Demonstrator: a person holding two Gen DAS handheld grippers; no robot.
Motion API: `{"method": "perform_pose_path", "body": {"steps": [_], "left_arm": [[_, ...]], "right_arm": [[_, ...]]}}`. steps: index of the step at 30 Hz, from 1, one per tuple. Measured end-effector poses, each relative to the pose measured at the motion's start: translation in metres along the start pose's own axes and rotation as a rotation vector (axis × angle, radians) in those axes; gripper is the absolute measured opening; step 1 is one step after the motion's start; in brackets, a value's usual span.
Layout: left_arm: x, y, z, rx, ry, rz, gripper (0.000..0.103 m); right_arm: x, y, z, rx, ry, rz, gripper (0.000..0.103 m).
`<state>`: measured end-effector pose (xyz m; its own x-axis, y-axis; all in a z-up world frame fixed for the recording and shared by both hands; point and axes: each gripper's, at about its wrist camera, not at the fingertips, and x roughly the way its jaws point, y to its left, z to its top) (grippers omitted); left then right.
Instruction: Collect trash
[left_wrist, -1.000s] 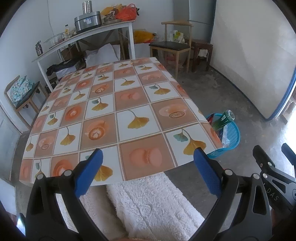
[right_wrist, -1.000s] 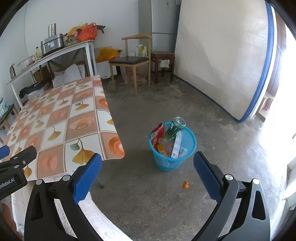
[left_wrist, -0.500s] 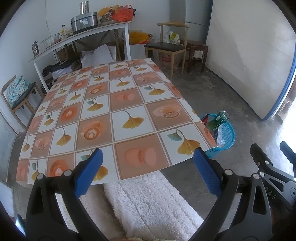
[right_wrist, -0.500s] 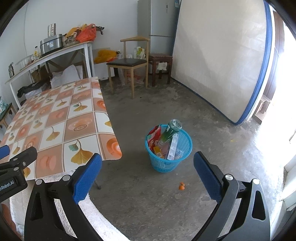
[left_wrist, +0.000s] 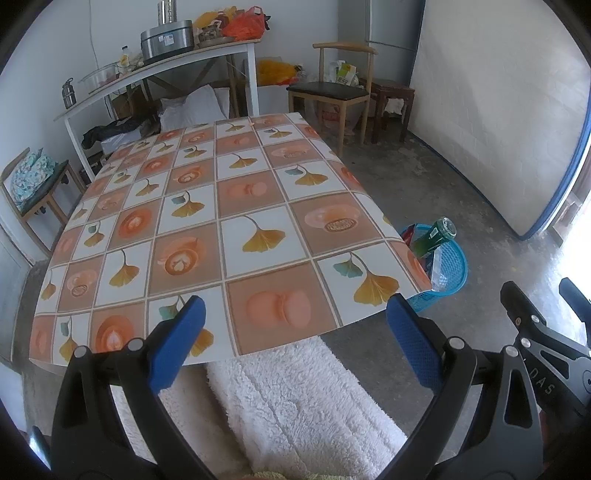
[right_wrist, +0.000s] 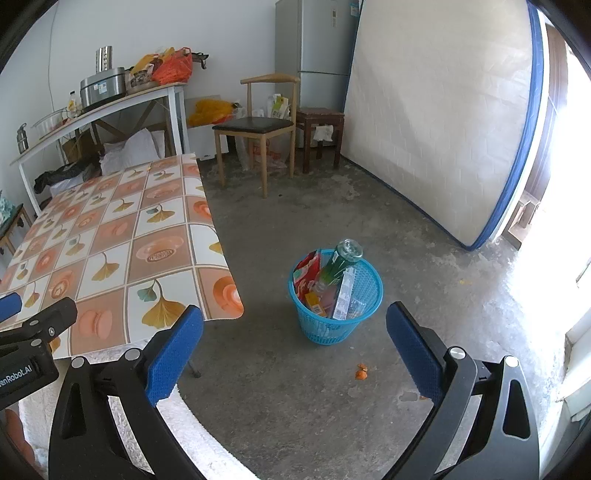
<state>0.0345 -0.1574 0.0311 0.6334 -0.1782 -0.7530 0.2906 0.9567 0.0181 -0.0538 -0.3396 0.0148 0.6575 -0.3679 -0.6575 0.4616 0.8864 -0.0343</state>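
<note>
Trash sits almost wholly in the blue basket (right_wrist: 334, 317), which stands on the concrete floor (right_wrist: 369, 206) just beyond the corner of the table (left_wrist: 221, 221); from the right wrist view you see a green bottle (right_wrist: 341, 260) leaning out over the rim, a red packet (right_wrist: 308, 273) against the near wall, a pale flat carton (right_wrist: 343, 295) and some smaller orange and yellow wrappers lower down, too small for you to identify. One piece appears to remain: a small orange scrap (right_wrist: 361, 373) lies on the floor near the basket, apart from it, with a fainter speck beside it. The patterned tabletop, seen nearly whole in the left wrist view, carries no loose items, so you may judge the table portion finished and the task close to complete, with only that floor scrap left, if it counts as trash. Your right gripper (right_wrist: 295, 345) hangs above the floor with its blue pads spread wide and nothing between them; it faces the basket and the scrap. Your left gripper (left_wrist: 295, 336) is likewise spread and empty, poised over the near edge of the table, with a white fleecy rug (left_wrist: 295, 398) below it.
</note>
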Motion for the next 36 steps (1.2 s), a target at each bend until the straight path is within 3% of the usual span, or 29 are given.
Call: {"method": "perform_pose_path", "body": {"steps": [36], "left_arm": [[0.0024, 0.0018, -0.0018, -0.001, 0.01, -0.007, 0.094]], "right_arm": [[-0.0001, -0.0067, 0.0041, 0.001, -0.004, -0.008, 0.097]]}}
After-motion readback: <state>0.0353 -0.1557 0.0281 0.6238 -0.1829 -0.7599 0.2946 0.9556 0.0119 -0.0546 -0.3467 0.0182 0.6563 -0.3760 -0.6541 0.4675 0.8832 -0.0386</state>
